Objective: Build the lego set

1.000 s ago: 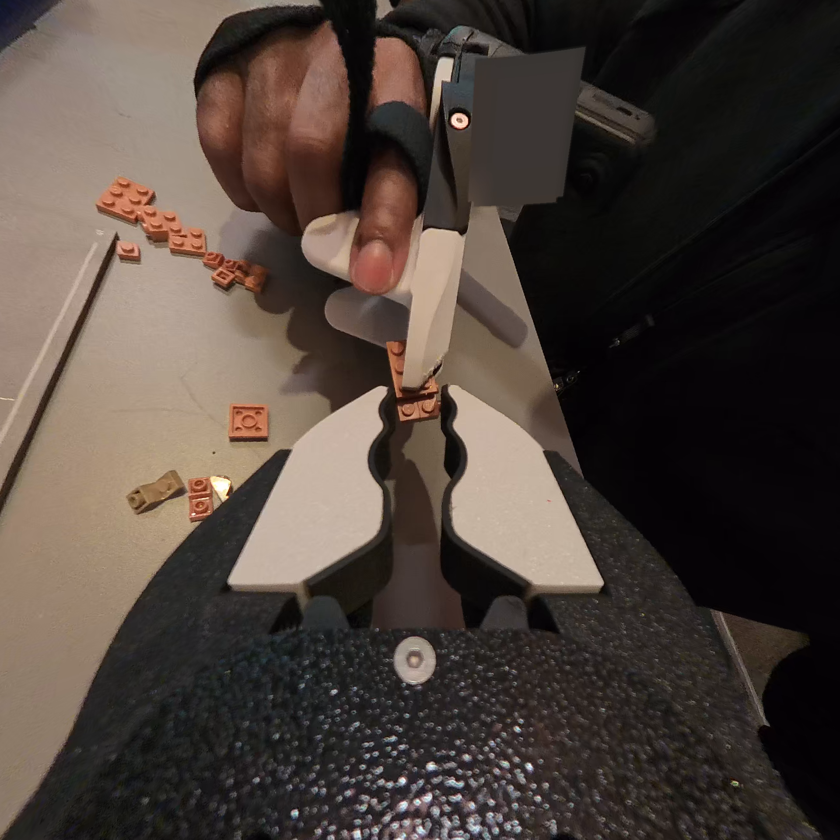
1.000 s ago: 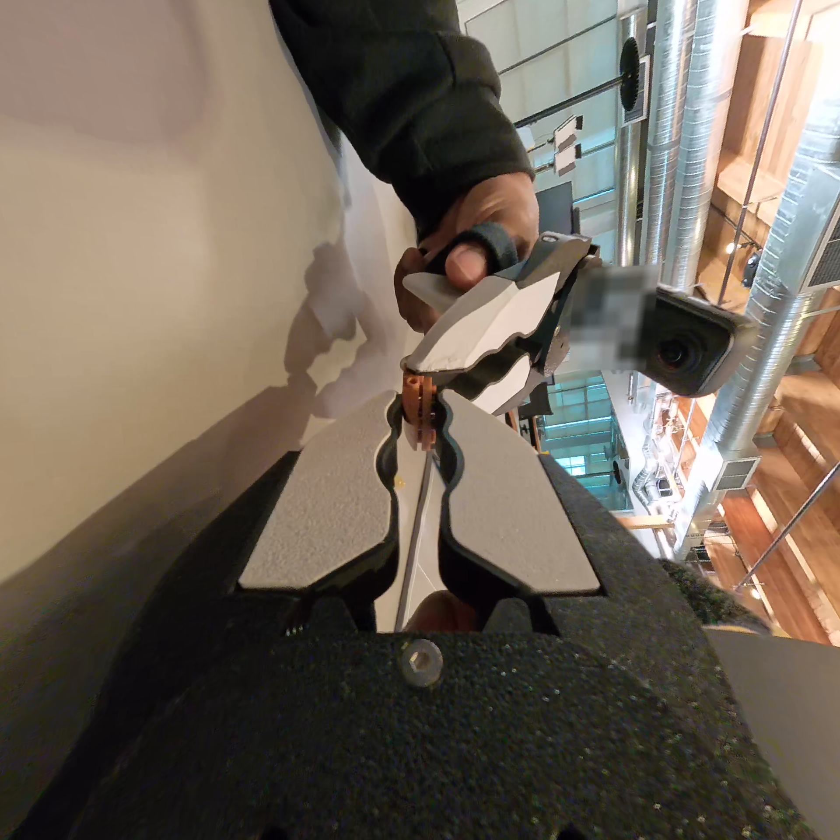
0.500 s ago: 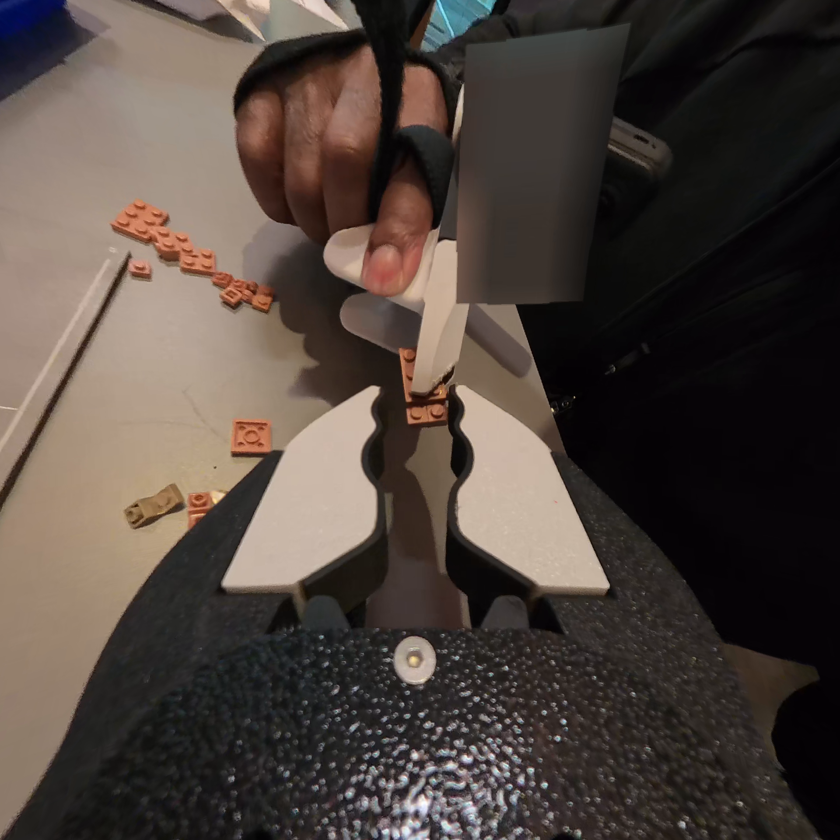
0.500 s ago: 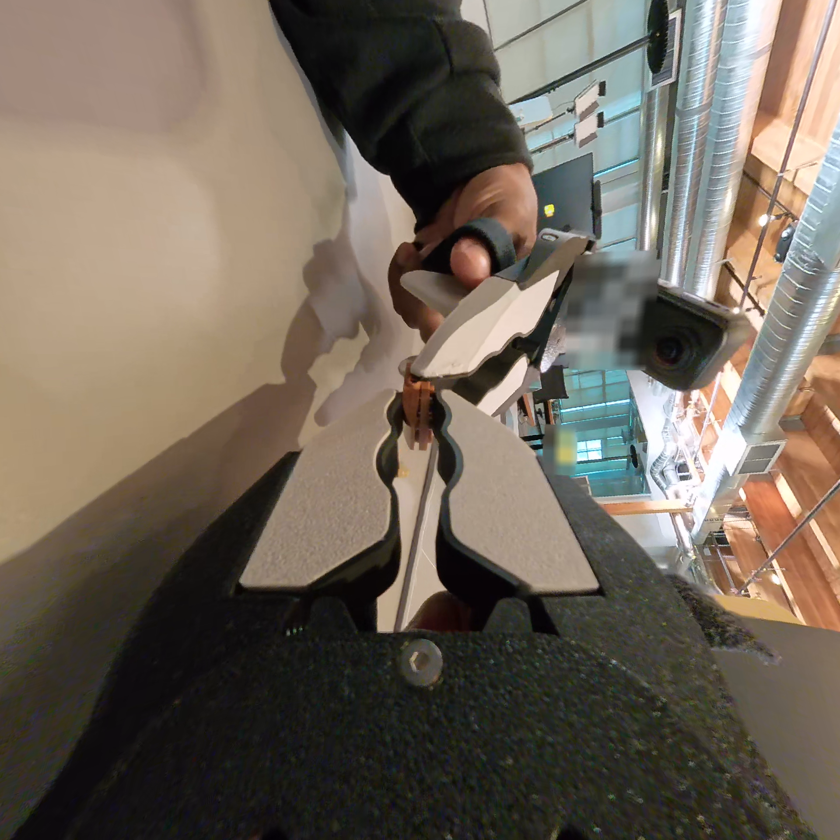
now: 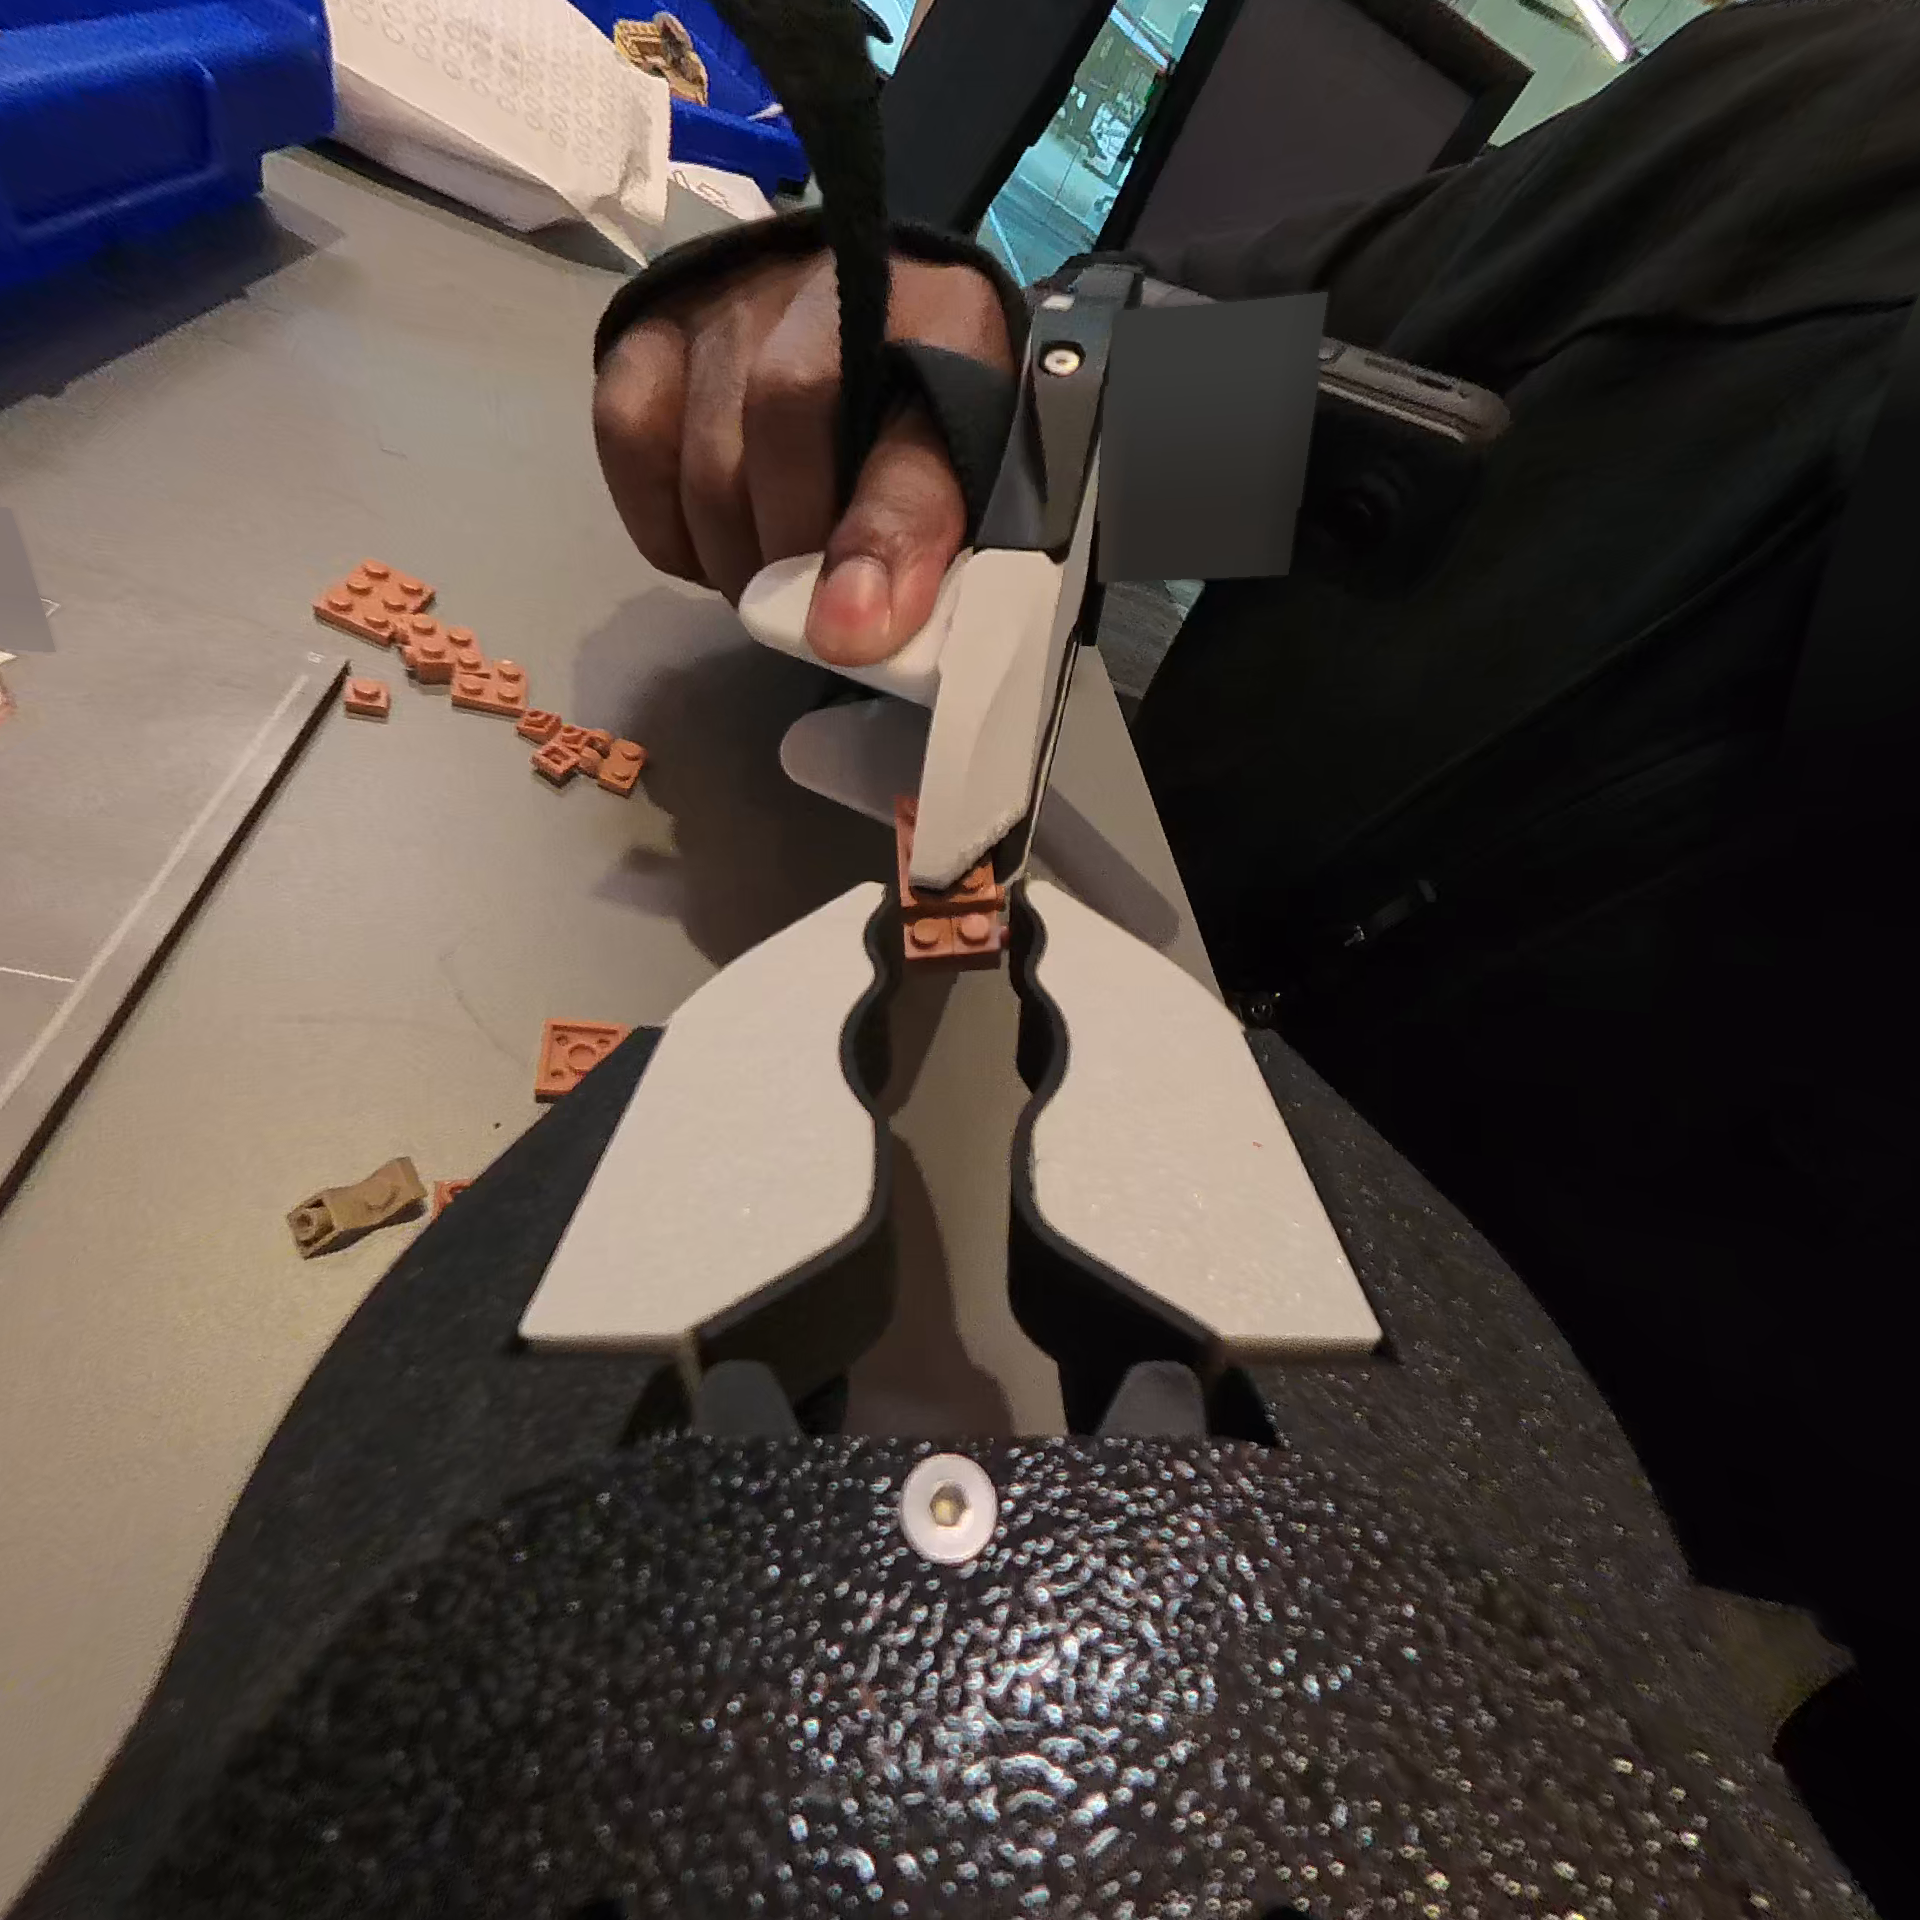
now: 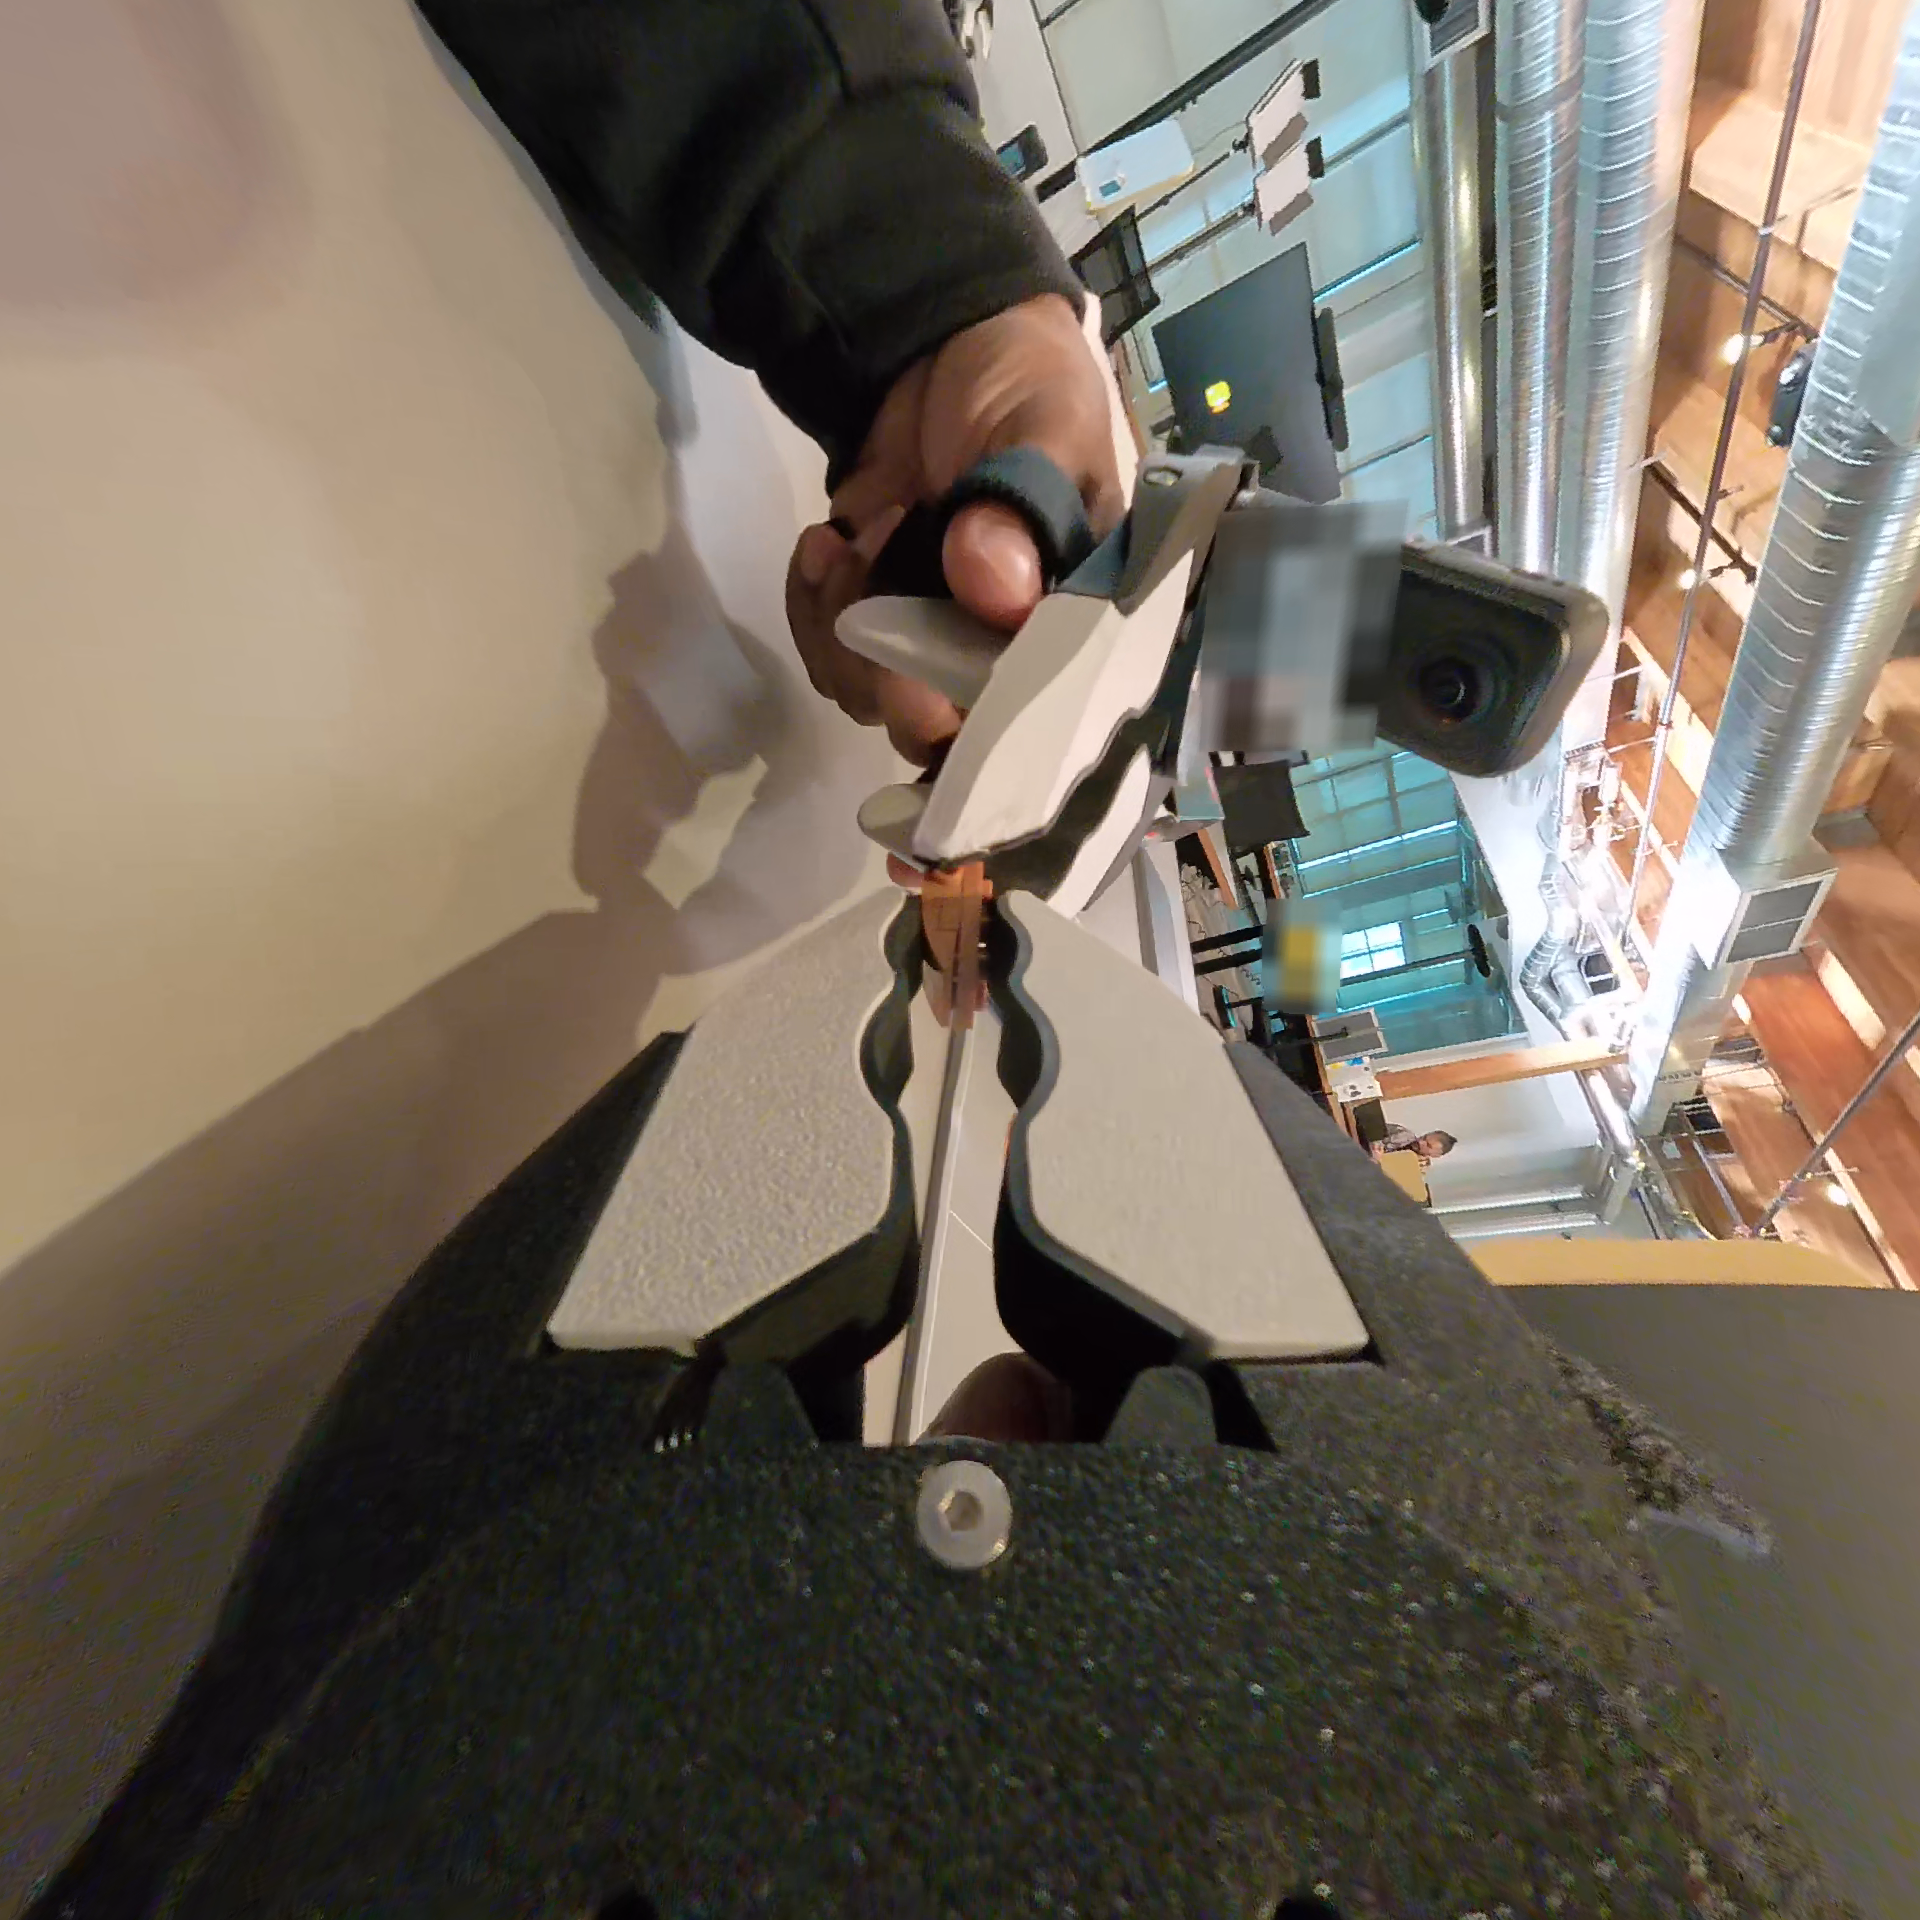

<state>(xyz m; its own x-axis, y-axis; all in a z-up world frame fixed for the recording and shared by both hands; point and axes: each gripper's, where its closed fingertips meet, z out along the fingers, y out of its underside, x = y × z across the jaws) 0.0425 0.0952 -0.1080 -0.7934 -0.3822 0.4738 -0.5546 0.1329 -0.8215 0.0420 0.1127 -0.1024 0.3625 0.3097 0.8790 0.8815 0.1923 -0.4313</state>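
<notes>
Brick plate assembly (image 5: 954,920), reddish-brown, studded: sits centre of the left wrist frame, above the counter (image 5: 312,935). I have my left tool (image 5: 951,925) narrowed on its lower edge and my right tool (image 6: 956,935) clamped on its upper part. I judge it light, rigid, slick-sided, apt to split at the seam; grip the flat side edges. Loose plates (image 5: 468,665) lie upper left.

Two hand-held grippers (image 5: 954,914) (image 6: 961,935), two blue bins (image 5: 145,135), one tan piece (image 5: 358,1205), several brown plates (image 5: 488,686)
</notes>
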